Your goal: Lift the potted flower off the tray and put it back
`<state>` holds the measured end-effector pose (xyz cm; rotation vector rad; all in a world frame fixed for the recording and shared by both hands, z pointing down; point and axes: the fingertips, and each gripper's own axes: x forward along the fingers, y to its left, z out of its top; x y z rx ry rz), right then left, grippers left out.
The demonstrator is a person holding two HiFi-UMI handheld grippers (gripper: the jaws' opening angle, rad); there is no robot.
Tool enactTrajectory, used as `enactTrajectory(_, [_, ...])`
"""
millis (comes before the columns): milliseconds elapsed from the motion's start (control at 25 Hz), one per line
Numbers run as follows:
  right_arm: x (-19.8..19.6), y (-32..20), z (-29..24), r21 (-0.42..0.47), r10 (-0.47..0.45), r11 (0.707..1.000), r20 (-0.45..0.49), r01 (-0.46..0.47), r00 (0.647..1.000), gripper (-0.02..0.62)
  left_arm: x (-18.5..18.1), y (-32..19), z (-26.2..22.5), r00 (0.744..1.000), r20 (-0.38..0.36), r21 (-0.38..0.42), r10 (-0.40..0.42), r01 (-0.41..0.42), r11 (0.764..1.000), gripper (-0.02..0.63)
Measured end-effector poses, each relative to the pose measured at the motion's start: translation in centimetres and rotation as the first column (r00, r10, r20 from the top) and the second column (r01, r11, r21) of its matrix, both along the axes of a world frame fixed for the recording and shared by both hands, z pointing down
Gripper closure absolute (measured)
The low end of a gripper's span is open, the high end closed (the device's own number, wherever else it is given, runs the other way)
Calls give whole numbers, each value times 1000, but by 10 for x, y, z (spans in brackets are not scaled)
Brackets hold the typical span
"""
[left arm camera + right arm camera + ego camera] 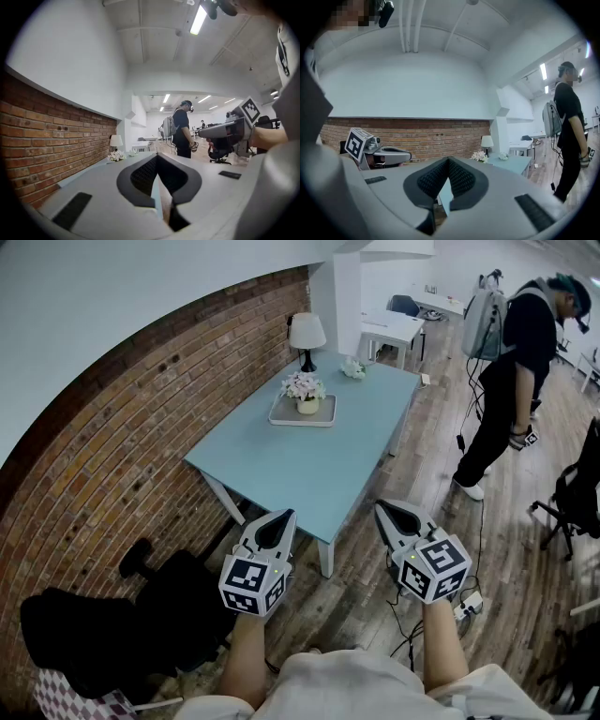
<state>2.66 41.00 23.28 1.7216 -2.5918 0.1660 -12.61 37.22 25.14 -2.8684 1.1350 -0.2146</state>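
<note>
The potted flower (306,390) sits on its tray (324,414) toward the worktop's (309,470) far end, well apart from the left gripper (281,516) and right gripper (382,508), both empty with fingers pressed together. Best to step closer and spread the fingers before reaching the pot.

We count, on view: one blue table (309,465); one tray (323,412); one potted flower (304,390); one lamp (307,337); one small pale bunch (353,368); two grippers, namely left gripper (281,518) and right gripper (382,510); one standing person (511,381); two white desks, near desk (392,329) and far desk (441,301); one brick wall (122,446); one power strip (466,606)
</note>
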Motion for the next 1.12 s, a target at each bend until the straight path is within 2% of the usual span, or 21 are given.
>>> enactTrajectory(400, [28, 6, 15, -14, -6, 1000, 60, 7, 998, 578, 23, 20, 18, 999, 19, -20, -27, 27, 999, 574])
enactTrajectory(680, [38, 0, 24, -40, -29, 999, 54, 31, 998, 578, 22, 20, 33, 997, 6, -59, -81, 82, 995, 574])
enactTrajectory(920, [52, -36, 36, -53, -20, 998, 44, 22, 999, 578, 33, -23, 42, 997, 14, -55, -82, 83, 995, 574])
enactTrajectory(1120, [56, -94, 43, -60, 0, 998, 60, 3, 998, 578, 29, -84, 50, 997, 23, -55, -80, 81, 995, 574])
